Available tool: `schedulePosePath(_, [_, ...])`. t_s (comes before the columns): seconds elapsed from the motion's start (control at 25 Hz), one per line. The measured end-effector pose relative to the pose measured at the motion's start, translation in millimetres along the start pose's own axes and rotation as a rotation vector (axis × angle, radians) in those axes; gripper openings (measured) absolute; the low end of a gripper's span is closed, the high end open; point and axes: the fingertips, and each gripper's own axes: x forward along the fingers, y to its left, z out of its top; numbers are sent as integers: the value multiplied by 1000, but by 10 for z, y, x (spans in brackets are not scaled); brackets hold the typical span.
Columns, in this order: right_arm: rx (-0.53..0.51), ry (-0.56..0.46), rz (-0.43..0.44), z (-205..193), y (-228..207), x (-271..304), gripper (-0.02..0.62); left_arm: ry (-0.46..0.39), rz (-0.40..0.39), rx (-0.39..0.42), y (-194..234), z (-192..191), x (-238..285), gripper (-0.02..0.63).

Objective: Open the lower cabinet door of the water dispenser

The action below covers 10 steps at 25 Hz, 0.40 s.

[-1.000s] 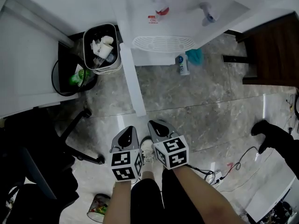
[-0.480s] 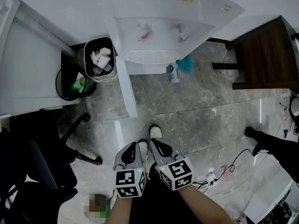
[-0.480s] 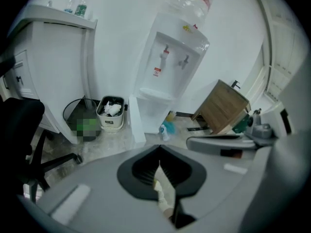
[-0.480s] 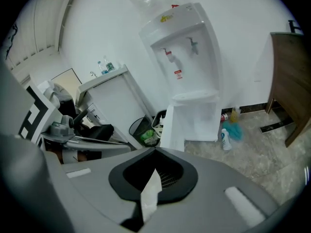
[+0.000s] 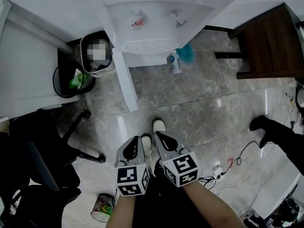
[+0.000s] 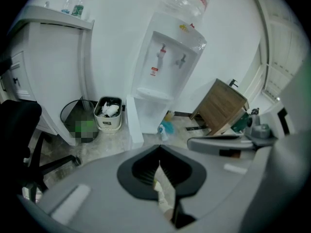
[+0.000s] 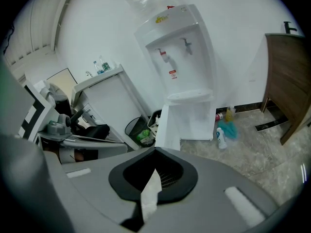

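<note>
the water dispenser (image 5: 156, 11) is white with a small red tag on its front, and its lower cabinet door (image 5: 124, 82) is white too. the floor (image 5: 204, 103) under it is grey, veined like marble. right of the dispenser's foot are a white bottle (image 5: 174, 63) with a blue label and a teal cloth (image 5: 186, 53); further right, a dark brown wood cabinet (image 5: 268, 42). left of the dispenser is a cream bin (image 5: 100, 71). the left gripper (image 5: 135, 140) and right gripper (image 5: 157, 136) are grey with black-and-white square-marker cubes.

left gripper (image 5: 136, 139) | right gripper (image 5: 160, 135) | both raised, drawn back from water dispenser (image 5: 152, 18)
</note>
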Motion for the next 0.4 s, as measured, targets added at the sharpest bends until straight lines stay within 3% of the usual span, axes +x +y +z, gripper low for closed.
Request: schedulePosePath(0.4, [0, 0, 8, -26, 44, -1, -5, -4, -5, 5, -2, 23, -6, 8])
